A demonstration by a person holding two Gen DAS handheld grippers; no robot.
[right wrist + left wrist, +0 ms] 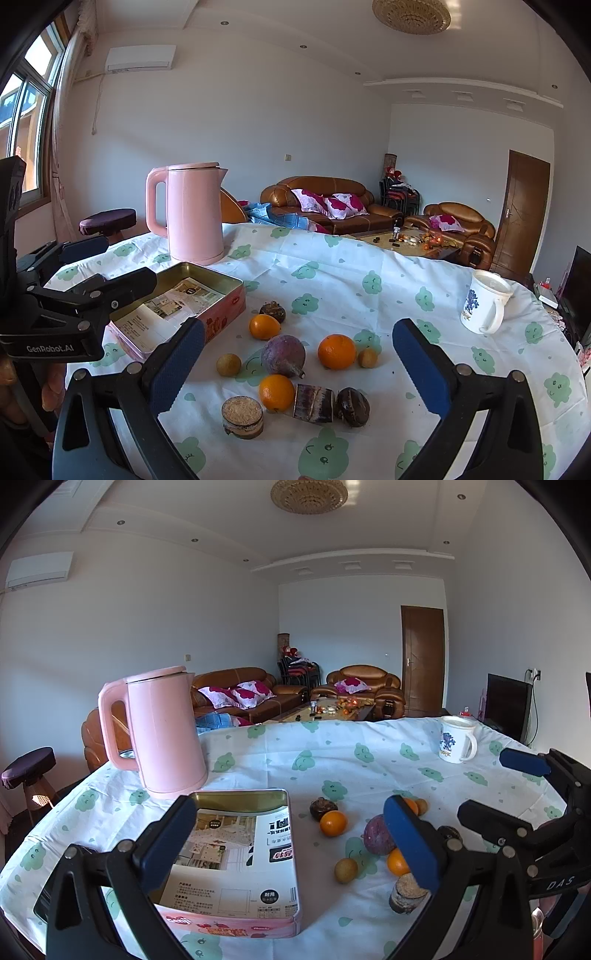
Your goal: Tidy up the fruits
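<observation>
Loose fruit lies on the cloud-print tablecloth: three oranges (336,351), a purple passion fruit (283,355), two small yellow-brown fruits (228,364), dark water chestnuts (351,407) and two sugarcane pieces (242,417). An open pink tin box (236,853) with printed paper inside lies left of them; it also shows in the right wrist view (177,314). My left gripper (291,849) is open above the tin's right side. My right gripper (299,362) is open and empty above the fruit.
A pink kettle (166,734) stands behind the tin. A white mug (484,308) stands at the far right of the table. The table's rounded edge runs behind them, with sofas and a coffee table beyond.
</observation>
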